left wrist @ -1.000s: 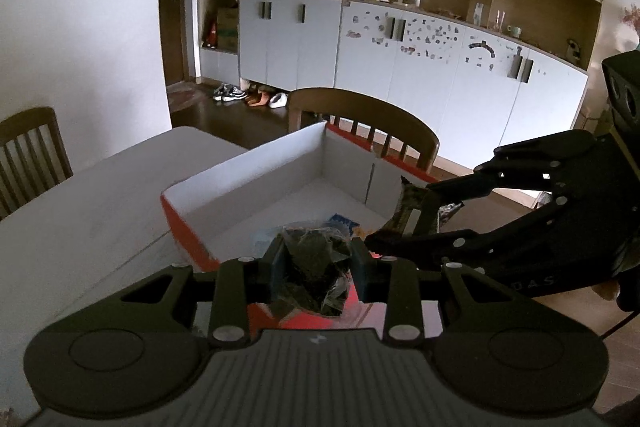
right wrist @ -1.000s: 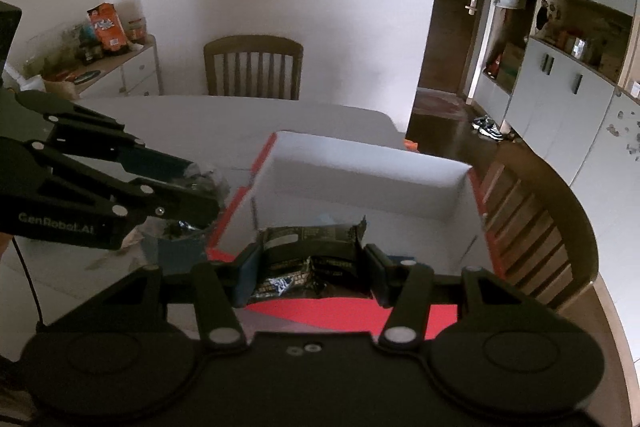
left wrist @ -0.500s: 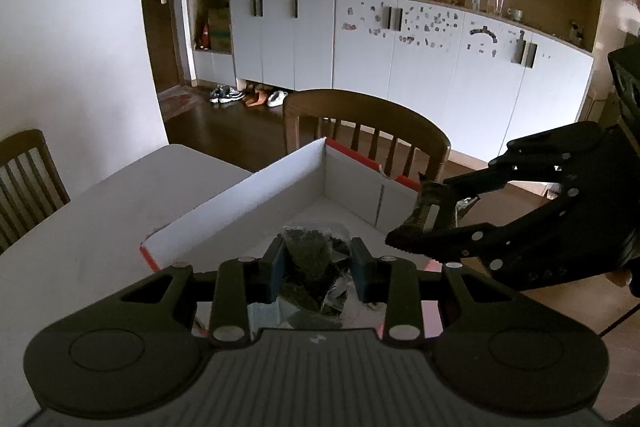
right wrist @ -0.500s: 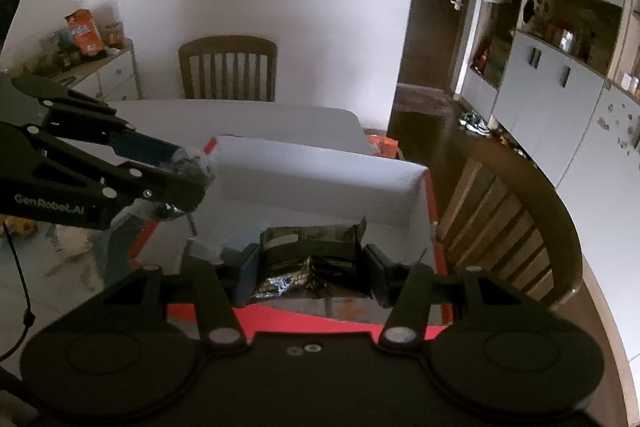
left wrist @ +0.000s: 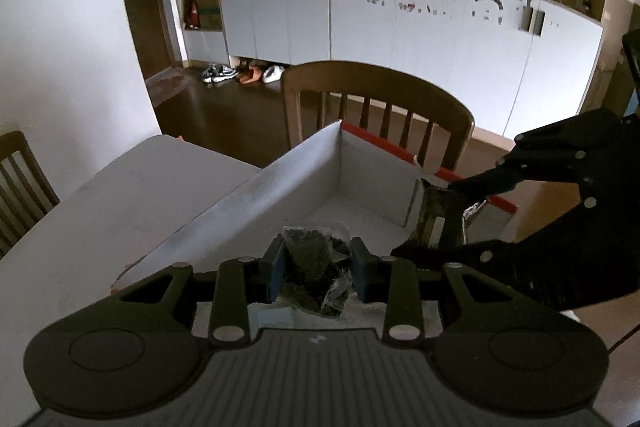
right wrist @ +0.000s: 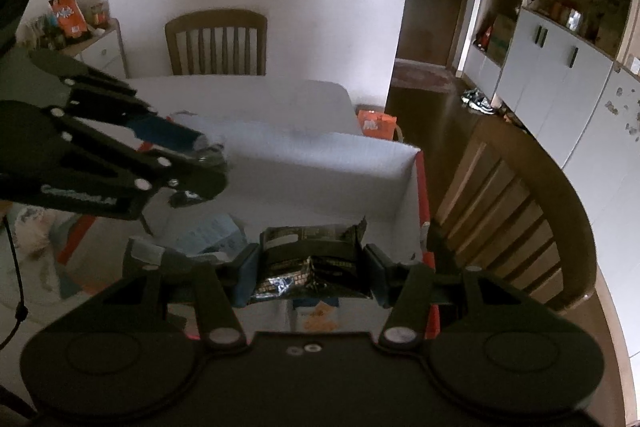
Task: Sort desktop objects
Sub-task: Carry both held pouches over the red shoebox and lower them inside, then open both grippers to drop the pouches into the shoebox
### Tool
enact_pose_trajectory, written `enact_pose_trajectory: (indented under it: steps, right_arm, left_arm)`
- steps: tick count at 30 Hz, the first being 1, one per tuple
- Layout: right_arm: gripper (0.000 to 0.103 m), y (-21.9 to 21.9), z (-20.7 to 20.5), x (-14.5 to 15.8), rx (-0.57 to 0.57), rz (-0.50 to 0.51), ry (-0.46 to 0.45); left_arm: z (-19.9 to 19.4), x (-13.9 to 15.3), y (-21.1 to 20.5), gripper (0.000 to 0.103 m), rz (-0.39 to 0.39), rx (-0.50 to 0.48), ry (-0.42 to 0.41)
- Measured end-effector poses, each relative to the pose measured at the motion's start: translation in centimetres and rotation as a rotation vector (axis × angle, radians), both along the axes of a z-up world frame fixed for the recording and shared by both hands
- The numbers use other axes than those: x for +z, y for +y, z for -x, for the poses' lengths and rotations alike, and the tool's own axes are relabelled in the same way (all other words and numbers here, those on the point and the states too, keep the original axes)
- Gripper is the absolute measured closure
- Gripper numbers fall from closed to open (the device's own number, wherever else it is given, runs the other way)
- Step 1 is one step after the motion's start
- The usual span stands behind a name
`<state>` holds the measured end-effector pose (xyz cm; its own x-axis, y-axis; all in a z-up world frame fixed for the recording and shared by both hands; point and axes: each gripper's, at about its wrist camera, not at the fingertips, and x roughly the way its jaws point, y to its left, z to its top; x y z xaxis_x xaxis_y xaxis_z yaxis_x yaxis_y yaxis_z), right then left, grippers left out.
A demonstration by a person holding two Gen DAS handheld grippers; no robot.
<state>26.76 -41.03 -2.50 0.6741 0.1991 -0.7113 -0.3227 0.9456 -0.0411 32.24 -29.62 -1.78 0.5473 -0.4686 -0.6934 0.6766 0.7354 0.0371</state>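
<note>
My left gripper [left wrist: 318, 269] is shut on a clear crinkly packet of dark dried stuff [left wrist: 312, 267], held over the open white cardboard box with red edges [left wrist: 280, 179]. My right gripper [right wrist: 310, 267] is shut on a dark foil snack packet [right wrist: 312, 259], also held above the box [right wrist: 320, 163]. Each gripper shows in the other's view: the right one [left wrist: 440, 223] at the box's right side, the left one [right wrist: 200, 167] at the box's left. Several paper and plastic items [right wrist: 208, 235] lie on the box floor.
The box stands on a white table [left wrist: 120, 211]. Wooden chairs stand behind the box [left wrist: 380, 119], at the table's far side [right wrist: 216, 43] and at right [right wrist: 520, 219]. An orange bag [right wrist: 374, 125] sits past the table edge. Loose items [right wrist: 32, 231] lie left of the box.
Both grippers, each still holding its packet, have moved forward over the box; the box now fills more of each view and lies lower beneath them.
</note>
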Motion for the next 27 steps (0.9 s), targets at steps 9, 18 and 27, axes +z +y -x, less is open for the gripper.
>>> enact_pose_trajectory:
  steps: [9, 18, 27]
  right_arm:
    - [0.049, 0.0, -2.0, -2.7, 0.021, 0.011, 0.066]
    - [0.049, 0.4, -3.2, -4.5, 0.026, 0.005, 0.127]
    - [0.049, 0.9, -3.4, -5.6, 0.036, 0.02, 0.17]
  left_arm:
    - [-3.5, -2.6, -2.3, 0.07, -0.038, -0.036, 0.045]
    - [-6.3, -5.5, -3.4, 0.07, -0.075, -0.032, 0.109]
    - [-7.7, -7.1, -3.8, 0.07, -0.102, -0.036, 0.187]
